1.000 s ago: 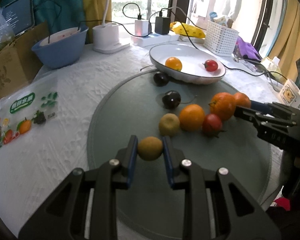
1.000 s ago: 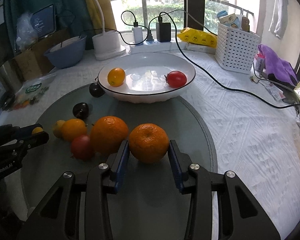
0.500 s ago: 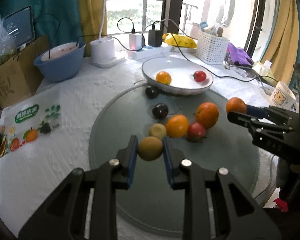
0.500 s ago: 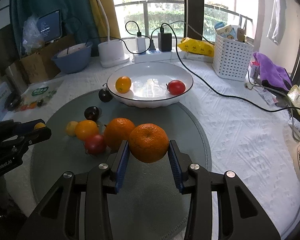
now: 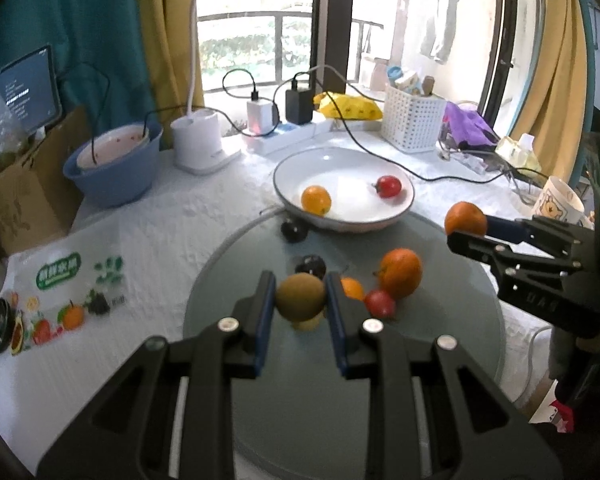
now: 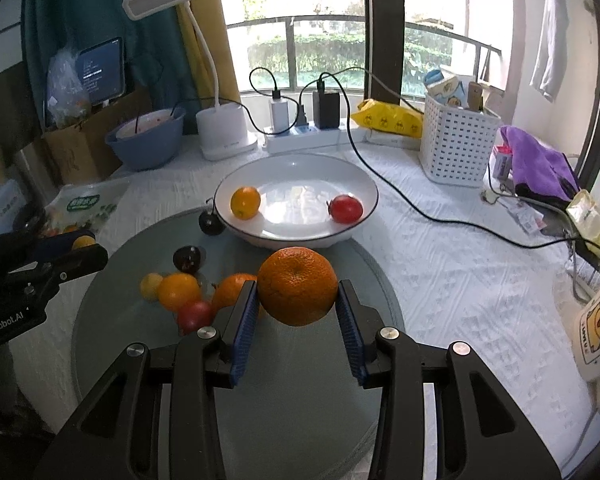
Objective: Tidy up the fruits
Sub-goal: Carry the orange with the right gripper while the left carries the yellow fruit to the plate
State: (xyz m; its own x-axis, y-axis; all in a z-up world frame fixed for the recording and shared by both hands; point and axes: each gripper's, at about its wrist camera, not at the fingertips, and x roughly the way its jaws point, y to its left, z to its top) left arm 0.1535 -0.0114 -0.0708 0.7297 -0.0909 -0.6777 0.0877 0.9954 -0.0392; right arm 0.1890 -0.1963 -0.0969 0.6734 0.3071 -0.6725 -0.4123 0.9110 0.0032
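Observation:
My left gripper (image 5: 300, 280) is shut on a brownish-green kiwi (image 5: 300, 296), held above the grey round mat (image 5: 340, 400). My right gripper (image 6: 297, 286) is shut on a large tangerine (image 6: 297, 292), also clear of the mat. Beyond them a white bowl (image 6: 364, 184) holds a small orange (image 6: 245, 202) and a red tomato (image 6: 345, 209). On the mat lie two dark plums (image 6: 187, 258), another tangerine (image 5: 400, 272), a small orange (image 6: 178, 291), a red fruit (image 6: 194, 316) and a yellow one (image 6: 151, 285).
A black cable (image 6: 420, 208) crosses the cloth right of the bowl. At the back stand a blue bowl (image 5: 112, 168), a lamp base (image 5: 200, 144), a power strip (image 6: 312, 138) and a white basket (image 5: 414, 124). A mug (image 5: 560, 200) is at the right and a printed fruit bag (image 5: 60, 292) at the left.
Both grippers have risen, each keeping its fruit. The tangerine left the mat, and the table and bowl look farther below.

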